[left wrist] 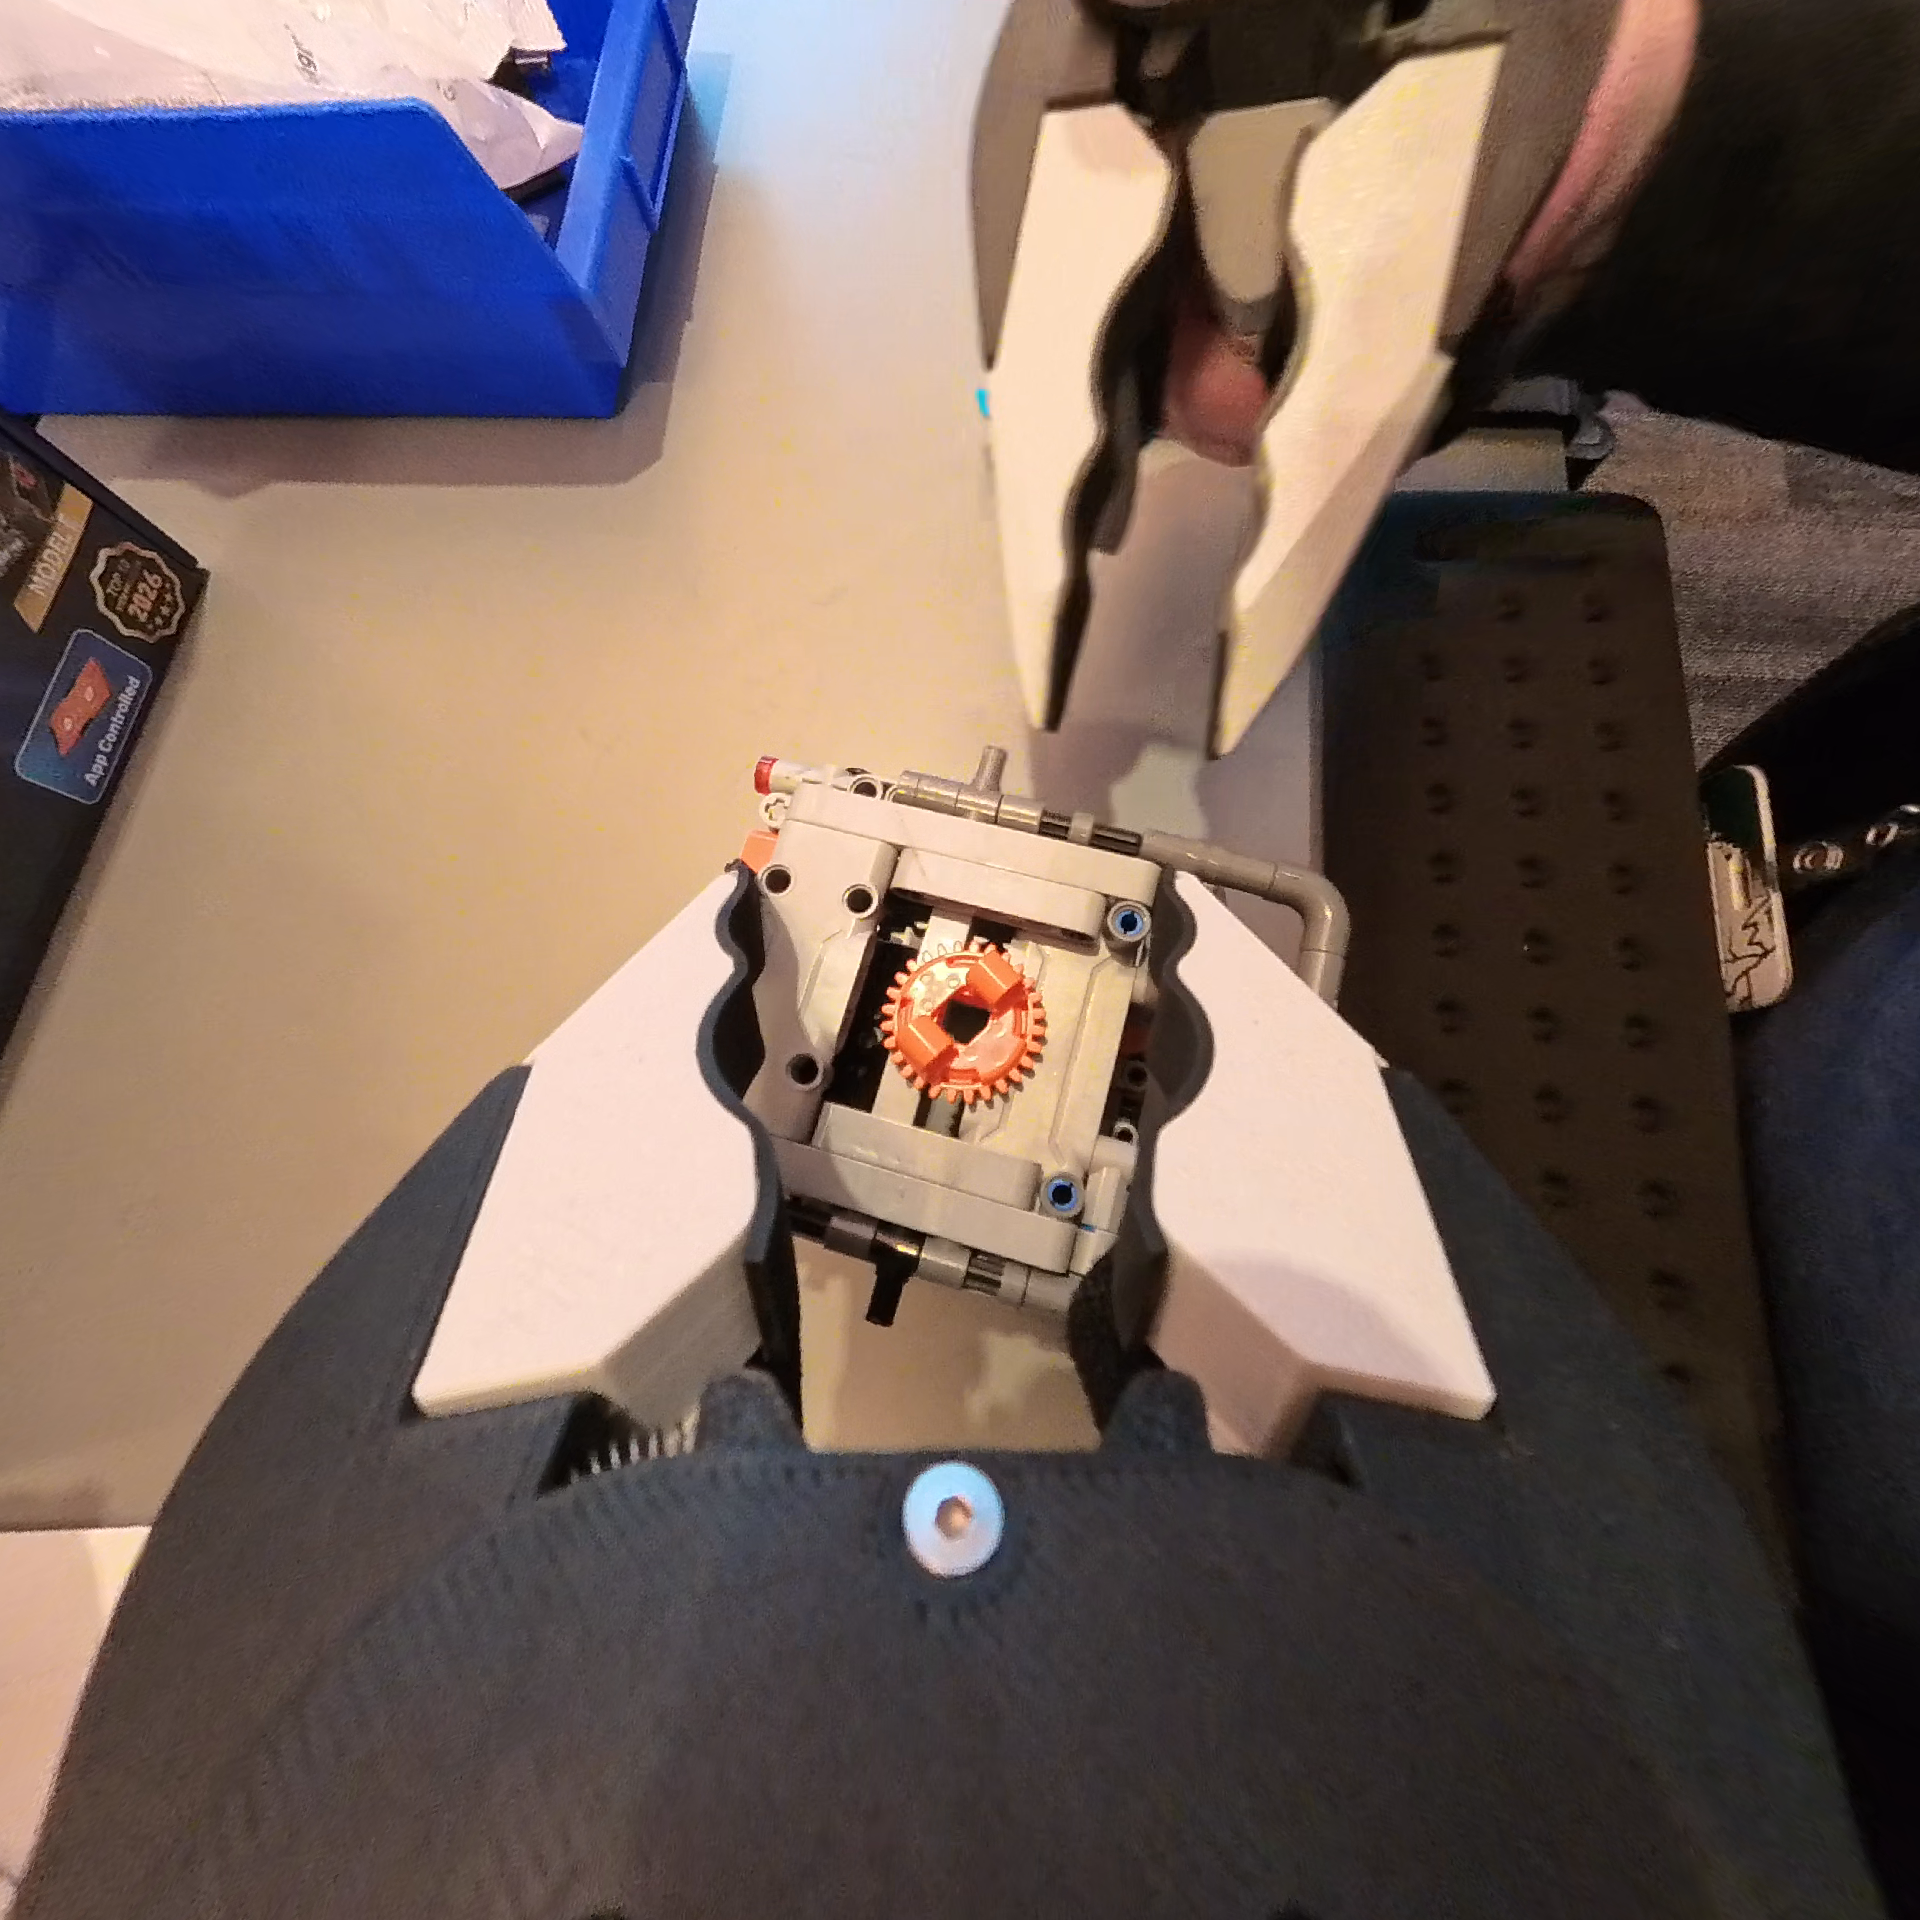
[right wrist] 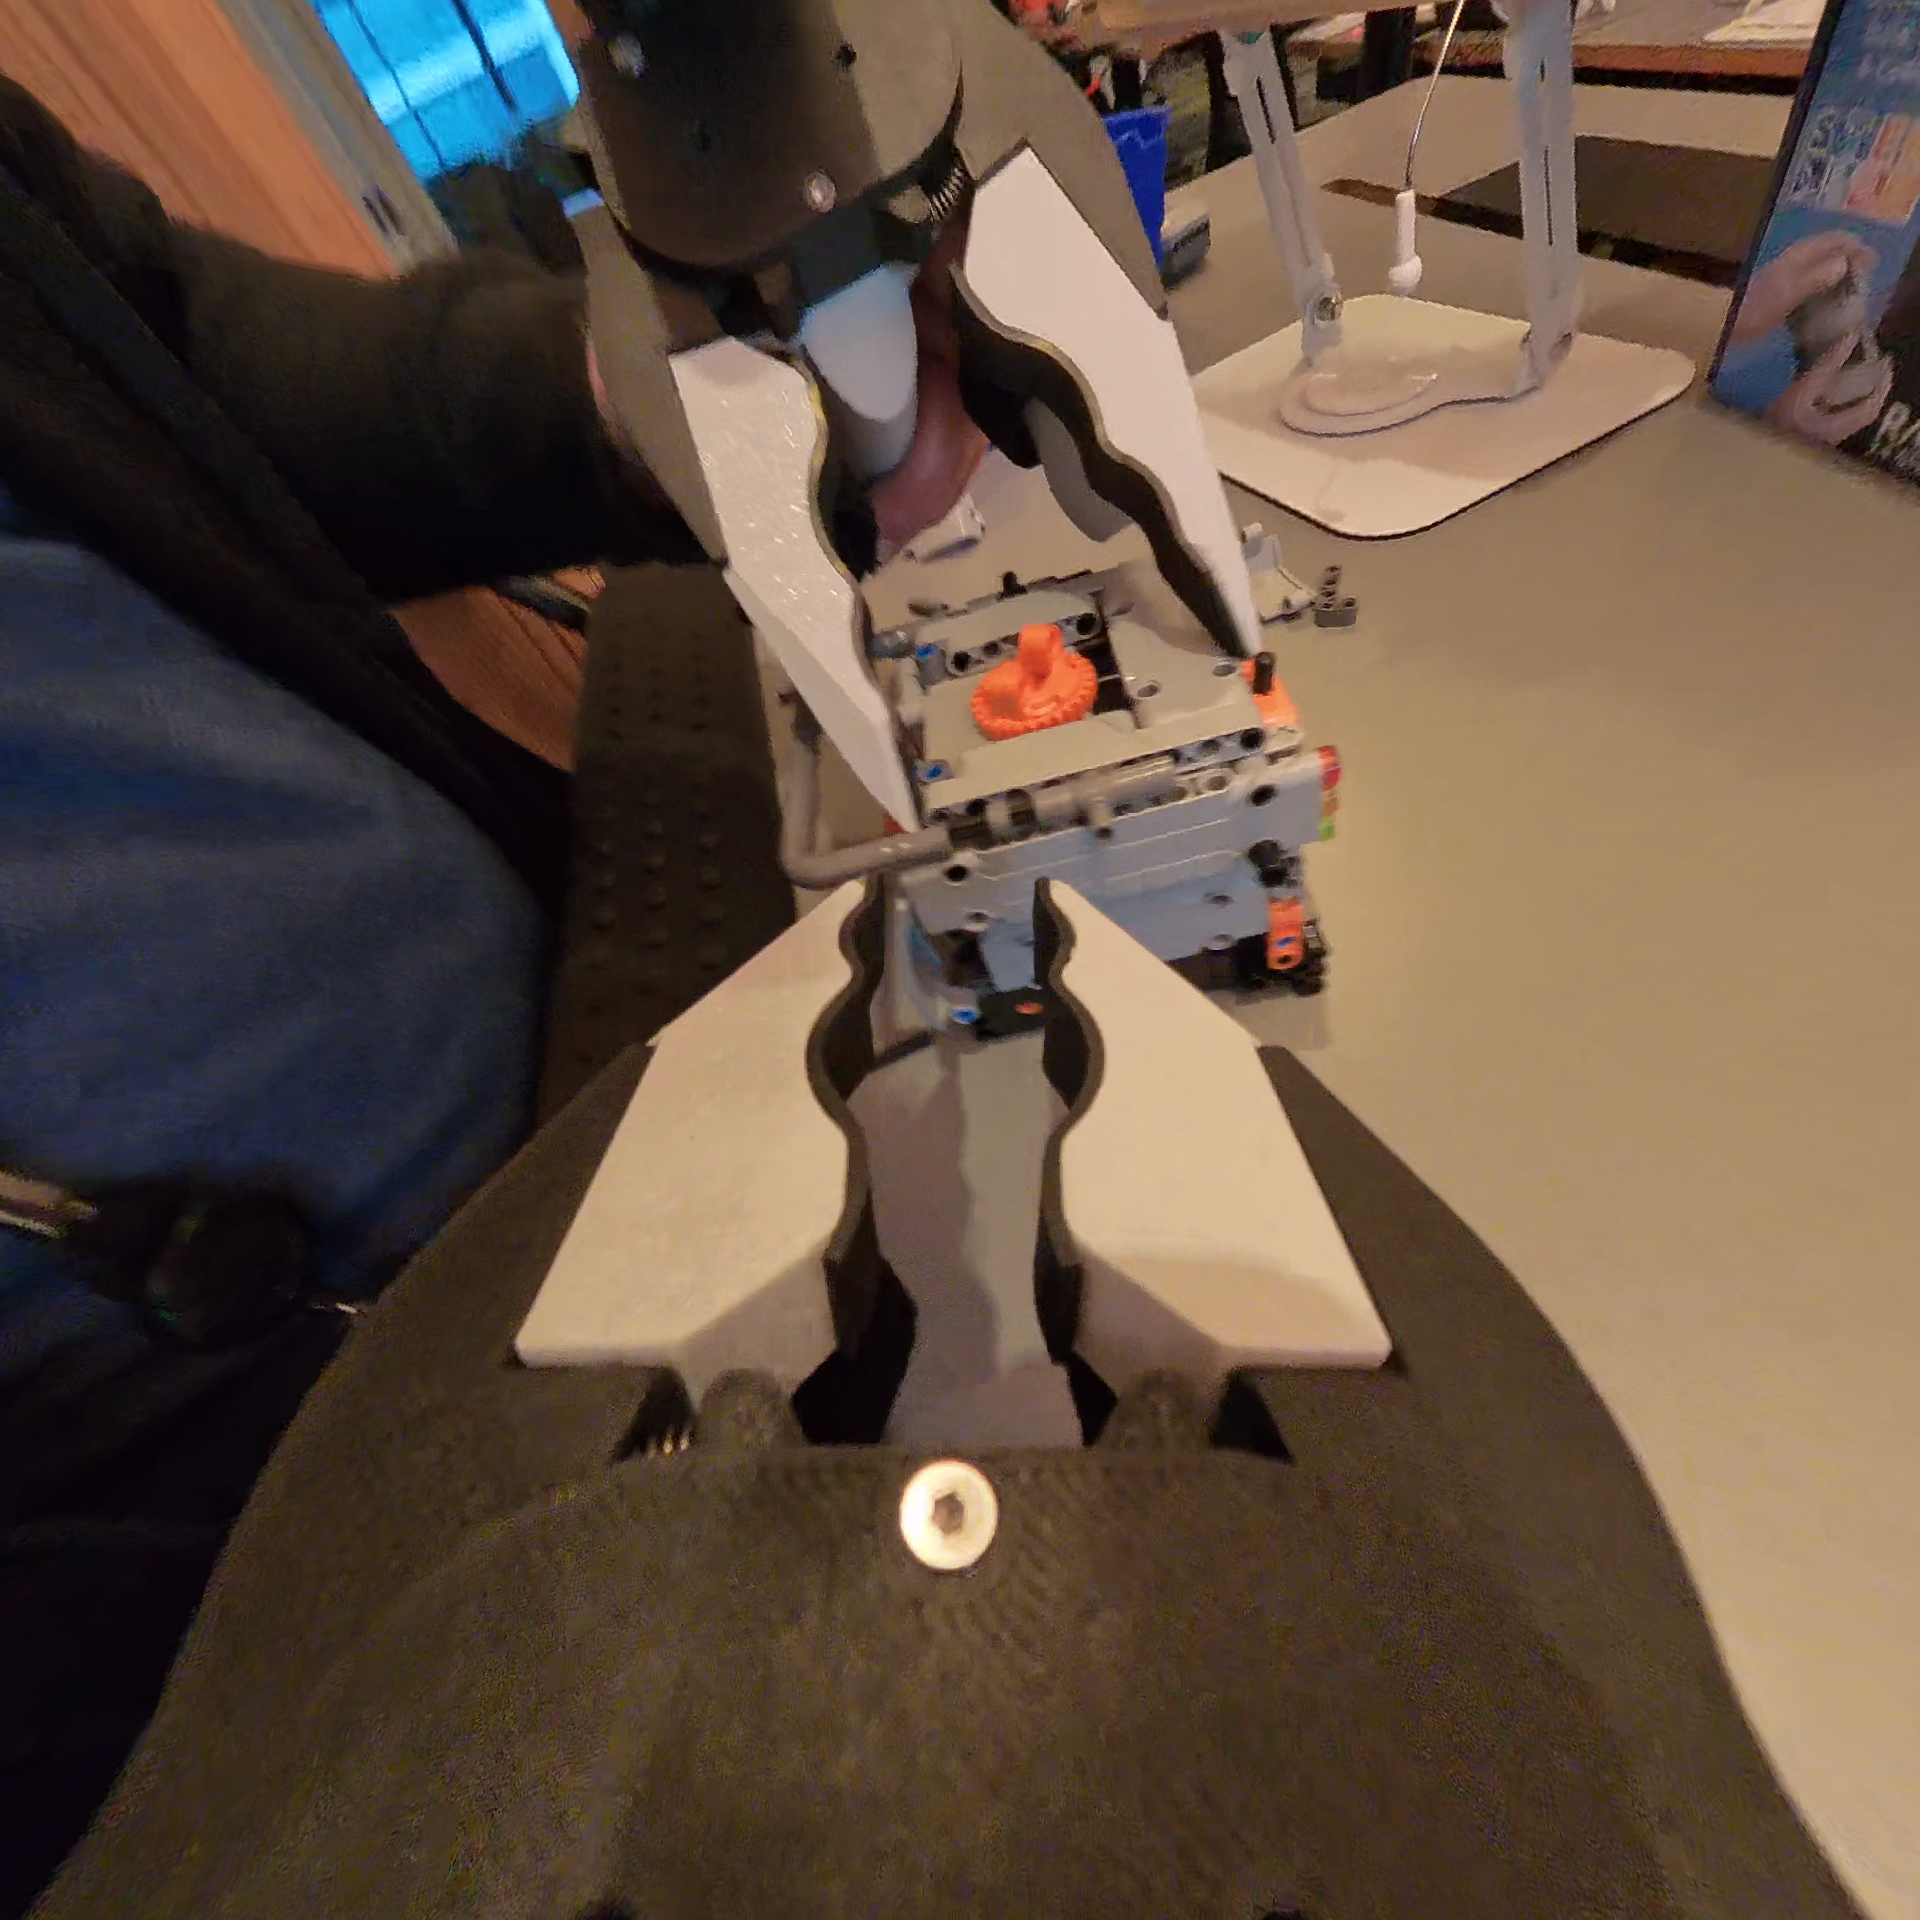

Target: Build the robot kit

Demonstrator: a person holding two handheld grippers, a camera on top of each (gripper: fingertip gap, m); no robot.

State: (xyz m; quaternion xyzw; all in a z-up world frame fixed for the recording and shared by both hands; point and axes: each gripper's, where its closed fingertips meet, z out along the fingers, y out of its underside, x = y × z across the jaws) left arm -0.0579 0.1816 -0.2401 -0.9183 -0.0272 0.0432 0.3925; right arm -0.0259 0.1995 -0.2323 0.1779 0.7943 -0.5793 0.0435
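Two grippers work at one grey brick-built block that sits on the pale table near its edge. From above, the left gripper is closed about the block, its dark wavy pads pressed on the two opposite sides, so the jaws stand about as wide as the block itself. An orange gear shows in the block's open top, between the fingers. Its partner, the right gripper, points at the near face of the block with its jaws parted a little and nothing between them; whether the tips touch the face cannot be told. A bent grey rod sticks out from the block's corner toward the black perforated chair arm just past the table edge. Farther along the table stand a blue bin and a dark box, well apart from the block, with bare tabletop between.
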